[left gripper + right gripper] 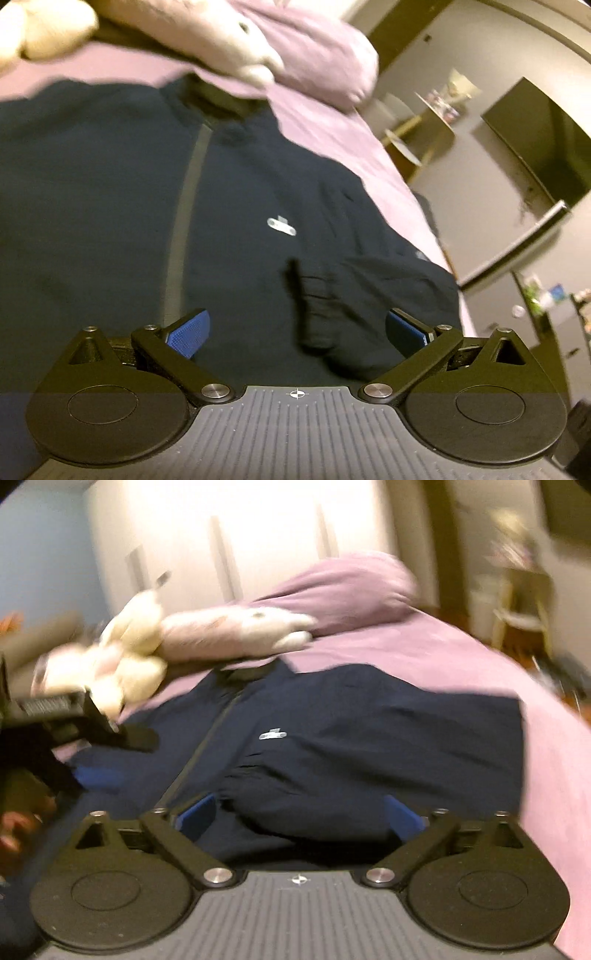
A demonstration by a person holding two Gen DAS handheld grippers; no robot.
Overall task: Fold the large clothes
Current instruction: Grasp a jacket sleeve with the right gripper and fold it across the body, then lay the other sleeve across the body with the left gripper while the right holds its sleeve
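Observation:
A dark navy zip jacket (229,192) with a small white chest logo (281,226) lies front-up on a bed with a lilac sheet (332,122). A sleeve is folded across its front, the cuff (317,306) lying between my left gripper's fingers. My left gripper (297,332) is open just above the jacket, blue pads wide apart. In the right wrist view the jacket (369,731) fills the middle. My right gripper (301,814) is open over a bunched fold of it. The left gripper (92,723) shows at the left edge there.
Cream and pink plush toys (129,664) and a lilac pillow (343,587) lie at the head of the bed beyond the collar. White wardrobe doors (240,535) stand behind. A television (535,147) and a small table (432,122) stand to the right off the bed.

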